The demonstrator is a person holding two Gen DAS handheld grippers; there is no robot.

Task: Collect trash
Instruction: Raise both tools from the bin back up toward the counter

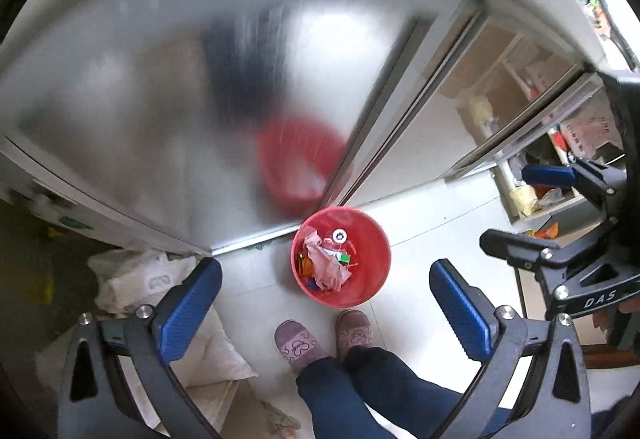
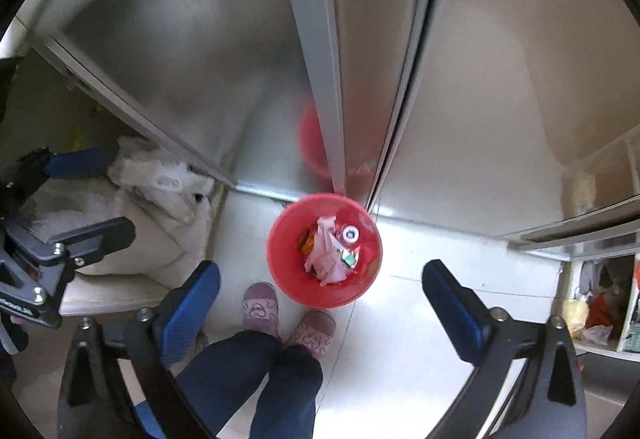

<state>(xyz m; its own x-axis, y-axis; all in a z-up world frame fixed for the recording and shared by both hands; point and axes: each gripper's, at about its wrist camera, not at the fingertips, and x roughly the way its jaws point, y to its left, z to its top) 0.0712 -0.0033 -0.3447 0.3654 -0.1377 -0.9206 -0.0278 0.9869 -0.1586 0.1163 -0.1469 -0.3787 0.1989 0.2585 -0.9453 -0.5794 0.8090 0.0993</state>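
A red bin (image 1: 372, 279) stands on the white tiled floor against a steel cabinet corner; it also shows in the right wrist view (image 2: 288, 279). It holds crumpled pink paper (image 1: 326, 263), a white round cap (image 1: 339, 236) and small wrappers. My left gripper (image 1: 326, 279) is open and empty, high above the bin. My right gripper (image 2: 322, 281) is open and empty, also high above the bin. The right gripper shows at the right edge of the left wrist view (image 1: 516, 211). The left gripper shows at the left edge of the right wrist view (image 2: 94, 195).
Brushed steel cabinet doors (image 1: 160, 99) rise behind the bin. White sacks (image 1: 136, 279) lie on the floor at the left. Open shelves (image 1: 532, 195) with bags stand at the right. The person's feet in purple slippers (image 1: 298, 347) stand just before the bin.
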